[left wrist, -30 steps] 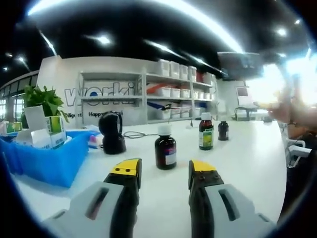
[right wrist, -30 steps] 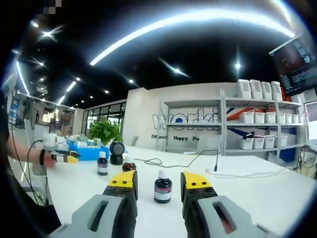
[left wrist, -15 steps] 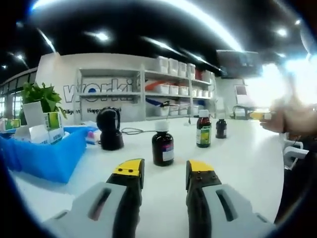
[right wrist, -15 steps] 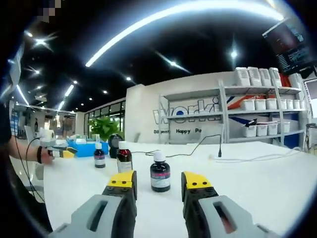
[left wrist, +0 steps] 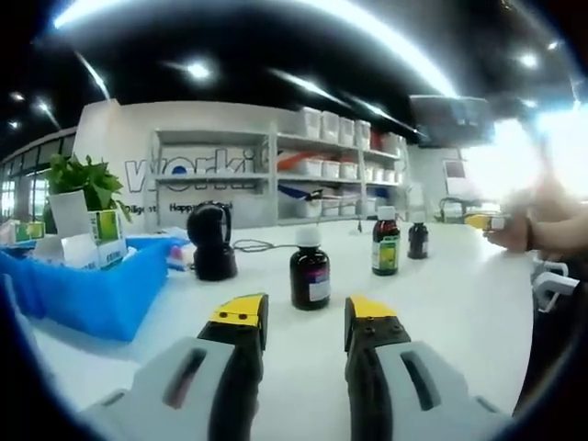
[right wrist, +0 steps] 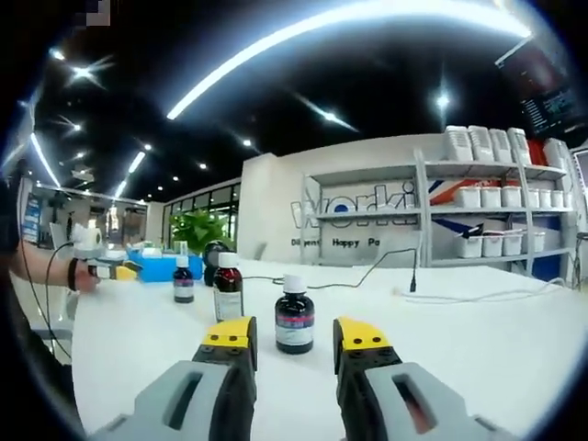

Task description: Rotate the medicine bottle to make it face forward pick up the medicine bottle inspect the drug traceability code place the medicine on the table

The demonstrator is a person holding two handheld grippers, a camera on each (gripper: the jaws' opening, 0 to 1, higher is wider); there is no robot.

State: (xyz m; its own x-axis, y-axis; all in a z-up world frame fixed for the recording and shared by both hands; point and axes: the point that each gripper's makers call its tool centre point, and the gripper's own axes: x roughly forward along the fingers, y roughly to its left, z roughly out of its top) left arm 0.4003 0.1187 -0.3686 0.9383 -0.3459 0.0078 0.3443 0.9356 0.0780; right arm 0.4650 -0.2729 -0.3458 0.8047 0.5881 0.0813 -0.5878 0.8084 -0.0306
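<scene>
Medicine bottle (right wrist: pixel 294 318) stands upright on the white table (right wrist: pixel 478 340), its long axis vertical, straight ahead of the right gripper (right wrist: pixel 294 338) and lined up with the gap between the spread, empty jaws, close beyond their yellow tips but not between them. I judge a short forward reach would bracket it. 2 more bottles (right wrist: pixel 227 288) stand to its left. In the left gripper view, another dark bottle (left wrist: pixel 310 275) sits ahead of the left gripper (left wrist: pixel 305 315), whose jaws are also parted and hold nothing. A blue bin (left wrist: pixel 92 289) lies off to the left.
</scene>
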